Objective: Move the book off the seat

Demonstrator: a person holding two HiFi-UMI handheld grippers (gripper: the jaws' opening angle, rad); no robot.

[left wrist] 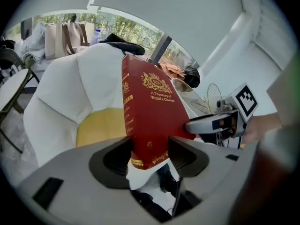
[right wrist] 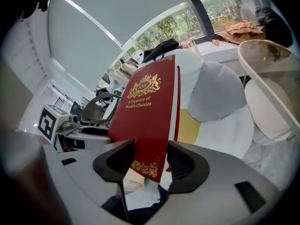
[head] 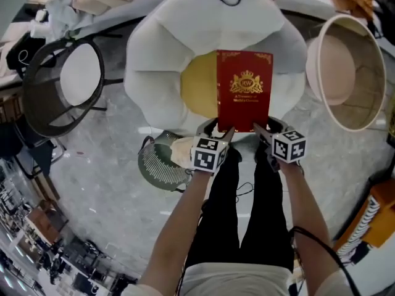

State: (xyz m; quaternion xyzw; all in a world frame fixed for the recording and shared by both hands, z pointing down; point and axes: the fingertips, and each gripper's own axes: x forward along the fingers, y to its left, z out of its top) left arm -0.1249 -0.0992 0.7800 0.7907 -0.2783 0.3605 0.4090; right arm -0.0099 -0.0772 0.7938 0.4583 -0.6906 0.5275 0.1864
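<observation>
A red hardback book (head: 244, 88) with gold print is held up off the white petal-shaped seat (head: 154, 73), above its yellow cushion (head: 196, 86). My left gripper (head: 229, 132) is shut on the book's near left corner. My right gripper (head: 257, 129) is shut on the near right corner. In the left gripper view the book (left wrist: 149, 111) stands between the jaws of the left gripper (left wrist: 150, 154), spine towards the camera. The right gripper view has the front cover (right wrist: 149, 111) clamped in the right gripper (right wrist: 151, 162), and the seat (right wrist: 220, 97) lies behind it.
A black mesh chair (head: 62, 85) stands at the left and a beige bucket chair (head: 345, 73) at the right. A round green ribbed object (head: 159, 165) lies on the marble floor by the person's legs. An orange object (head: 378, 214) sits at the right edge.
</observation>
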